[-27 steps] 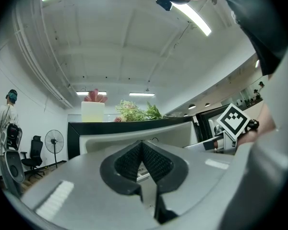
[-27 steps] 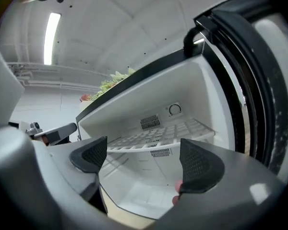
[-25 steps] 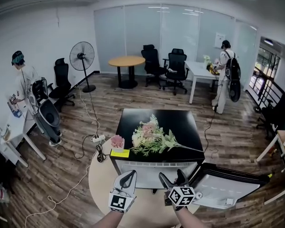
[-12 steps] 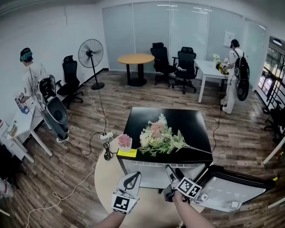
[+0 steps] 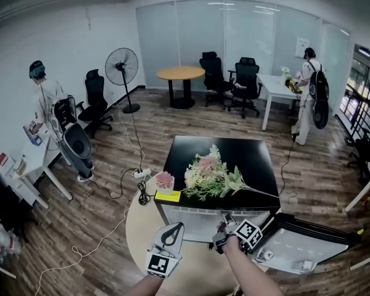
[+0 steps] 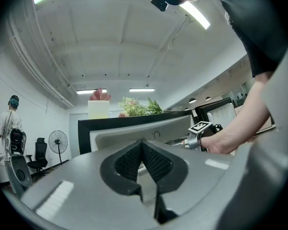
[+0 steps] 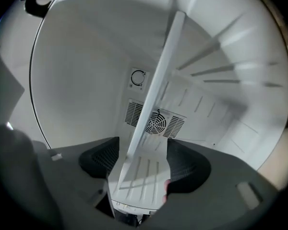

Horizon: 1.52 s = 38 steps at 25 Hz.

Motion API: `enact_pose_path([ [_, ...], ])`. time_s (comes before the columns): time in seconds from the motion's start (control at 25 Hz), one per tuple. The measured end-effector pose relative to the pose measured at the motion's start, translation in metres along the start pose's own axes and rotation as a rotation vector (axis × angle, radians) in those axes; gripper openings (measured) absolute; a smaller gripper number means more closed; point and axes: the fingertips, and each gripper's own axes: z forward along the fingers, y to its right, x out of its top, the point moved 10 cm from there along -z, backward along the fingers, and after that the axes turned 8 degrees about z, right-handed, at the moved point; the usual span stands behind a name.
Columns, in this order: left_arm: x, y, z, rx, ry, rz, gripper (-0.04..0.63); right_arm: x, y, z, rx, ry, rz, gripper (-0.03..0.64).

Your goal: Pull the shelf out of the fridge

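Right gripper [image 7: 139, 152] jaws just closing around shelf [image 7: 156, 95] edge, not yet pinching. Left gripper [image 6: 143, 145] pressed together, idle. Shelf likely thin, stiff, slick: grip front lip, fridge's [image 5: 246, 159] 6 o'clock side.

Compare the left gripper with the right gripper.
The left gripper is shut and empty, outside the fridge; the right gripper is open inside it, jaws just closing around the shelf edge. Left gripper sits upright; right gripper is rolled. Both face the fridge.
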Motion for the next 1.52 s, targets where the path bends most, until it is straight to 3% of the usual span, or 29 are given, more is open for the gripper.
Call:
enact_pose_path([
  [0.24,-0.003,0.002,0.000,-0.003,-0.011,-0.001,-0.002,-0.001,0.009,0.004,0.028,0.025,0.125,0.226],
  [0.4,-0.003,0.001,-0.001,-0.008,0.002,0.040,-0.002,0.001,0.009,0.008,0.066,0.026,0.147,0.173],
  [0.6,-0.001,-0.001,-0.007,0.008,-0.019,0.012,-0.002,0.001,0.007,0.011,0.064,0.028,0.161,0.097],
  [0.72,-0.004,-0.004,-0.009,0.005,-0.015,0.047,-0.002,0.001,0.004,0.015,0.092,0.027,0.166,0.061],
  [0.96,0.000,-0.001,-0.009,0.001,-0.021,0.012,-0.002,0.000,0.006,0.014,0.092,0.028,0.266,0.044],
  [1.08,-0.002,-0.001,-0.008,-0.010,-0.005,0.044,-0.002,-0.002,0.008,0.013,0.084,0.040,0.315,0.038],
  [1.52,0.003,0.000,-0.013,-0.001,-0.003,-0.001,-0.002,-0.005,0.004,0.011,0.068,0.056,0.315,0.037],
])
